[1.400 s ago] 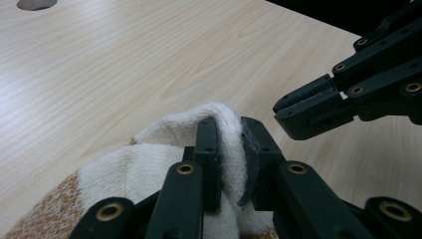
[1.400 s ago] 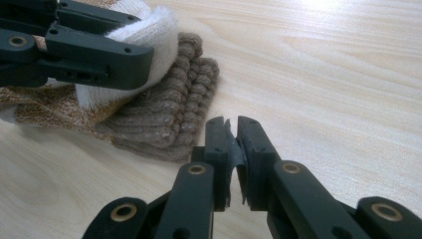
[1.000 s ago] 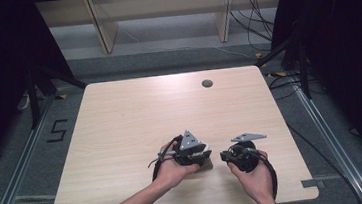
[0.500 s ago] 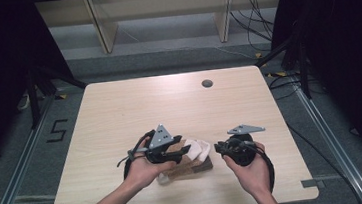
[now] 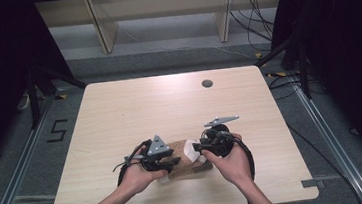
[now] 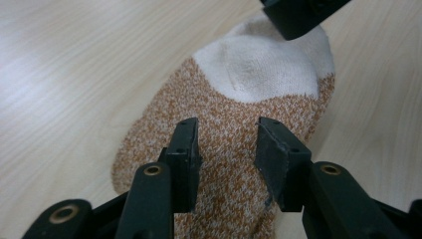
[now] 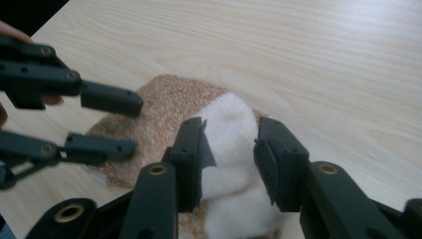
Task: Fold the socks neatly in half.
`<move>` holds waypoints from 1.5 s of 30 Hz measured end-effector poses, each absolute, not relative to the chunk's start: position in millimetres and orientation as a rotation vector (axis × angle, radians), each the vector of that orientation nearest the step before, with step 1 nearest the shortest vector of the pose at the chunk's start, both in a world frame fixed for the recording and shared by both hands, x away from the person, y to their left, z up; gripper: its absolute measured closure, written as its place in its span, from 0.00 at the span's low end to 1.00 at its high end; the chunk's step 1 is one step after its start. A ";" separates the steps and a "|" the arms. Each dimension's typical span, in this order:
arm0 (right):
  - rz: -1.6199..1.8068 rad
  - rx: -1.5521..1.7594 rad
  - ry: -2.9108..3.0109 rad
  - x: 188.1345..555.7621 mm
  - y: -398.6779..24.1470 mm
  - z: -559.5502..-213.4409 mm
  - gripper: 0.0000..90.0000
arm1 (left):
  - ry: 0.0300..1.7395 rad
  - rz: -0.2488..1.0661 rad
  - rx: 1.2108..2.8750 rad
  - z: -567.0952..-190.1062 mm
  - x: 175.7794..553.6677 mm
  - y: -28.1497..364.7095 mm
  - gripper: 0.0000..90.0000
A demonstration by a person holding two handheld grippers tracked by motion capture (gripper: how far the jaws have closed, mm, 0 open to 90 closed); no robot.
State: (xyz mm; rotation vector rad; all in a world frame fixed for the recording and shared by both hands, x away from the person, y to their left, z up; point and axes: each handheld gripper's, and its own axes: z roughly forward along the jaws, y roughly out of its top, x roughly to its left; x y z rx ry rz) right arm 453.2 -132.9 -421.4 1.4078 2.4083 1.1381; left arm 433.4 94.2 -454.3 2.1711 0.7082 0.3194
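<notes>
Sock [image 5: 187, 159], brown with white toe, flat on tabletop [image 5: 169, 108] at lower centre | left gripper [image 6: 226, 149] and right gripper [image 7: 229, 149] both parted, nothing grasped | folding apparently not yet begun

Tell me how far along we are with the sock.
Early stage. Done: the sock lies on the table, both grippers brought to it. In hand: the left gripper hangs open over the brown part, the right gripper open around the white part; neither has clamped. Left, judging by this: gripping and whatever handling follows.
</notes>
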 end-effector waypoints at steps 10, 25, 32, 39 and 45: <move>0.996 1.497 2.472 453.7 -129.1 -434.8 0.89 | 0.710 0.316 2.183 -467.5 431.2 89.8 0.67; 0.955 1.442 2.432 449.1 -140.3 -449.0 0.92 | 0.707 0.398 2.085 -455.5 425.9 104.0 0.67; 0.962 1.444 2.439 450.2 -140.9 -453.0 0.92 | 0.774 0.398 2.196 -466.7 428.9 126.4 0.78; 0.980 1.451 2.434 449.1 -142.6 -455.2 0.92 | 0.779 0.380 2.205 -476.3 429.8 124.7 0.76; 0.986 1.458 2.428 447.6 -142.5 -451.8 0.86 | 0.796 0.400 2.153 -473.9 430.6 127.0 0.64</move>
